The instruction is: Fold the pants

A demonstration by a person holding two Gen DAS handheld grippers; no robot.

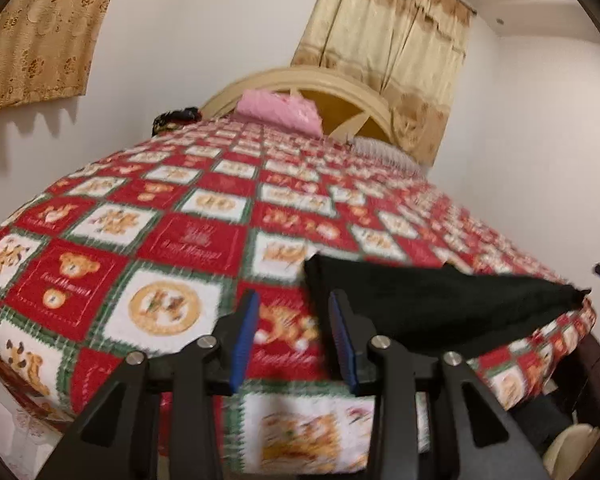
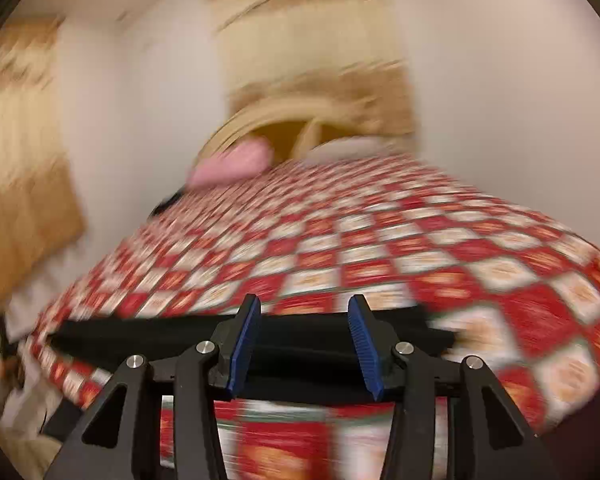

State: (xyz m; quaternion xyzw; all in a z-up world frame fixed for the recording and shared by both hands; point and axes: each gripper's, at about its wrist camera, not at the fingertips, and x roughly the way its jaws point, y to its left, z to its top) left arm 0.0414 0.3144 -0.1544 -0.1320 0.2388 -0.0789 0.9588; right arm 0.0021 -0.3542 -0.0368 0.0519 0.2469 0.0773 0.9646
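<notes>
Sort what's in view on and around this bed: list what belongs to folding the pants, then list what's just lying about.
Belongs to the job:
- folded black fabric pants, lying near the bed's foot edge
- left gripper, open, empty
- right gripper, open, empty

Just lying about:
- red, white and green teddy-bear patchwork bedspread
- pink pillow
- small dark bundle by the headboard
- beige patterned curtains

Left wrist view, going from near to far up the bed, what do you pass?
Left tongs → black pants on the red checked bedspread → pink pillow → cream headboard → curtain.
</notes>
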